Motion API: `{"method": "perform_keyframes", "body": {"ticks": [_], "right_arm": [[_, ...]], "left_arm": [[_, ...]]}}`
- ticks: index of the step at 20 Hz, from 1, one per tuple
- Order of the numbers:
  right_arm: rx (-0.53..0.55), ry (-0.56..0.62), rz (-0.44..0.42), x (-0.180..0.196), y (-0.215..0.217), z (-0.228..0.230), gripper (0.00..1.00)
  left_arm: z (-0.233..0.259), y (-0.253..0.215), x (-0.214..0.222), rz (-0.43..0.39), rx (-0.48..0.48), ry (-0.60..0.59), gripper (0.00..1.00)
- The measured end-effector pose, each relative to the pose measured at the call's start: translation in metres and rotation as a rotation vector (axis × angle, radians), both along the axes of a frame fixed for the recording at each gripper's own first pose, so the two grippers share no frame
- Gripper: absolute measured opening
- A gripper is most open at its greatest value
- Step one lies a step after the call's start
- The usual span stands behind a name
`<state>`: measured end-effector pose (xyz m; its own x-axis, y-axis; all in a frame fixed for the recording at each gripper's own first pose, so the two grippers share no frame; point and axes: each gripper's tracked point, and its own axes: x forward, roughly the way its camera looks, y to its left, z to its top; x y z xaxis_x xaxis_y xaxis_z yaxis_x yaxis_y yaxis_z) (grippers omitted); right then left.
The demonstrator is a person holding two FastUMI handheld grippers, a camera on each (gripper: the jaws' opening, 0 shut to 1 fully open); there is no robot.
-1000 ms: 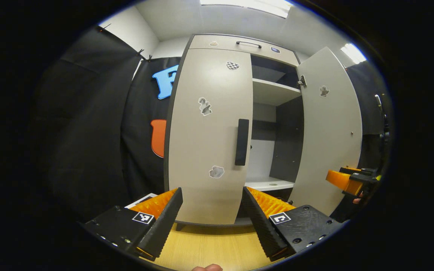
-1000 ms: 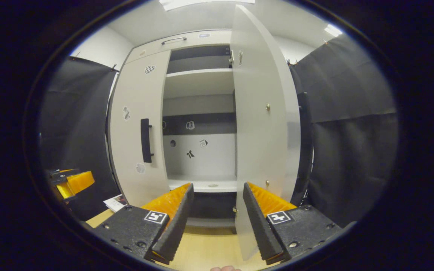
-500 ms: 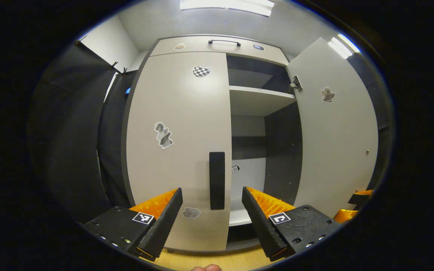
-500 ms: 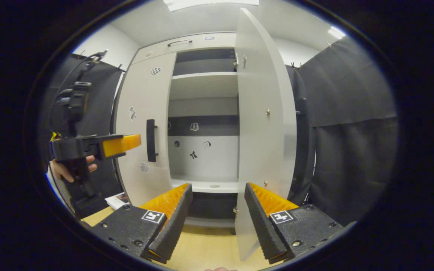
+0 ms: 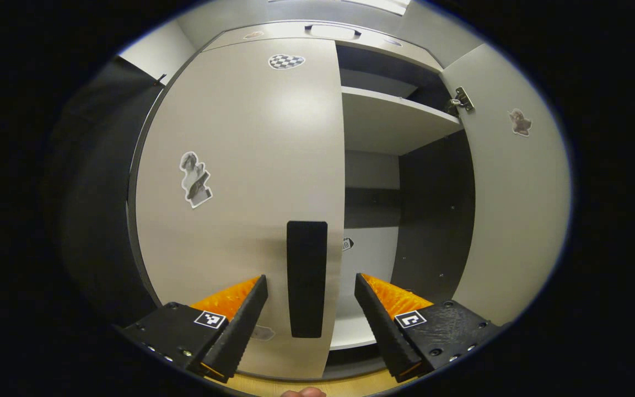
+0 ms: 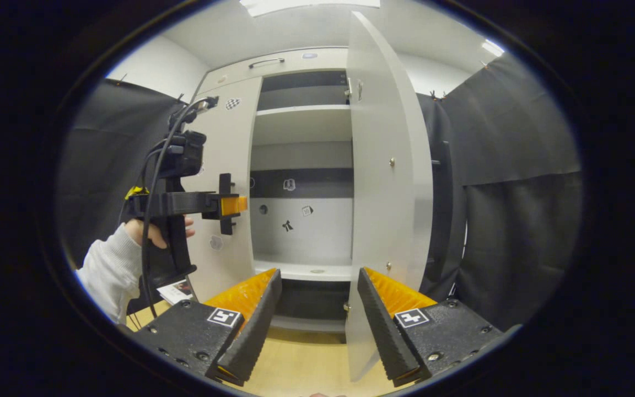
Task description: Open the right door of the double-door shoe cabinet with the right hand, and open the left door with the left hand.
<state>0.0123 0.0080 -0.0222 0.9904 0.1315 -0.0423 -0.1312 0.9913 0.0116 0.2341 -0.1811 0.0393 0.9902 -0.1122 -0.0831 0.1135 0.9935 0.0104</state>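
Straight ahead of you, the shoe cabinet [image 6: 295,182] is standing with half the job looking done: its right door [image 6: 386,182] is hanging swung out edge-on toward the right tongs, baring the shelf [image 6: 301,124] and the pale back wall inside. Its left door [image 5: 240,182] is sitting flush and closed, so I judge that door to be the one step left.

You are keeping the right tongs [image 6: 315,320] low and back from the cabinet, spread wide and holding nothing, with the open door's lower edge standing beyond the gap between the fingers; that looks like a parked position, leaving room for your other hand to work.

You are bringing the left tongs [image 5: 309,320] up close to the closed door, and they are gaping wide and empty. The dark upright handle [image 5: 307,278] is lining up between the two fingers, which is why the opening is so broad: the handle has to pass in before you squeeze. From the right gripper view, the left tongs [image 6: 232,205] are sitting level at the handle, with your hand [image 6: 155,231] and pale sleeve [image 6: 108,270] behind them; whether the tips are touching the handle yet, I cannot tell.

Since the hinges are on that door's far left, a pull would need to follow an arc.
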Motion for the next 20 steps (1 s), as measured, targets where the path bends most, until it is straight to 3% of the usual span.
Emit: {"method": "perform_keyframes", "body": {"ticks": [9, 10, 12, 20], "right_arm": [[-0.002, -0.017, 0.013, 0.007, 0.005, 0.001, 0.87], [0.000, -0.021, 0.012, 0.008, 0.005, 0.002, 0.87], [0.011, -0.027, 0.018, 0.009, 0.006, 0.003, 0.87], [0.013, -0.034, 0.022, 0.012, 0.008, 0.003, 0.87]], "left_arm": [[-0.007, 0.016, 0.014, 0.047, -0.021, 0.020, 0.91], [-0.008, 0.018, 0.014, 0.053, -0.018, 0.020, 0.77], [-0.008, 0.020, 0.015, 0.048, -0.030, 0.021, 0.72], [-0.013, 0.018, 0.014, 0.046, 0.067, 0.006, 0.67]]}}
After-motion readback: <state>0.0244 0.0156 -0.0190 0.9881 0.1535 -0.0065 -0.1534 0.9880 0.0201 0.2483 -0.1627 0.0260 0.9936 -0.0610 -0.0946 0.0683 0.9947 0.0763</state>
